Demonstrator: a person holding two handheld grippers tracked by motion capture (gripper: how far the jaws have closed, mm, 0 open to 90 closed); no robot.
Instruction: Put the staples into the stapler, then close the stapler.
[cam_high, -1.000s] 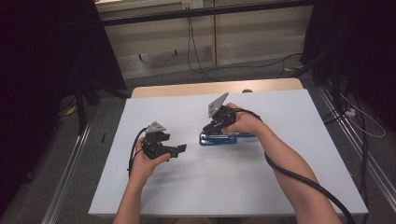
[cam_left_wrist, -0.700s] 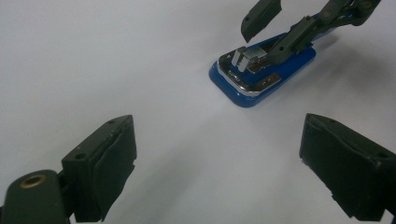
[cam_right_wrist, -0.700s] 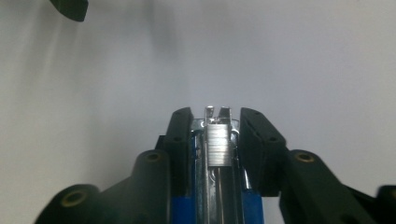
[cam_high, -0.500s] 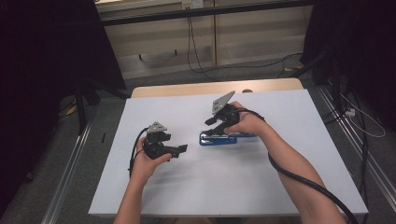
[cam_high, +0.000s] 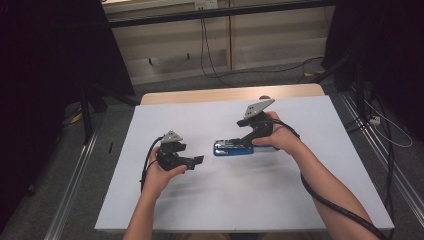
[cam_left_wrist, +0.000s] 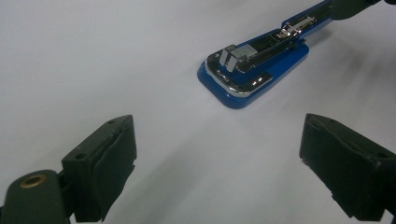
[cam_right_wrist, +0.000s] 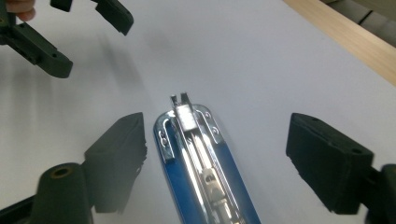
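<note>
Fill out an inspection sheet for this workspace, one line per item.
Surface: white table top, wooden edge at the far side.
Job's things: blue stapler lying flat, its metal inside exposed.
Clutter: nothing seen.
Grippers: right hand-held gripper has just been opening, jaws either side of the stapler, pads clear; left hand-held gripper open, holding nothing, aimed at the stapler.
Cables: black cable trails along the right forearm; more on the floor.
Surroundings: dark curtains, pale back wall, floor rails.

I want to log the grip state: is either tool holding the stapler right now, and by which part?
Nothing is held. The right tool has just been opening; the stapler lies between its jaws, untouched. The left tool is open, short of it.
</note>
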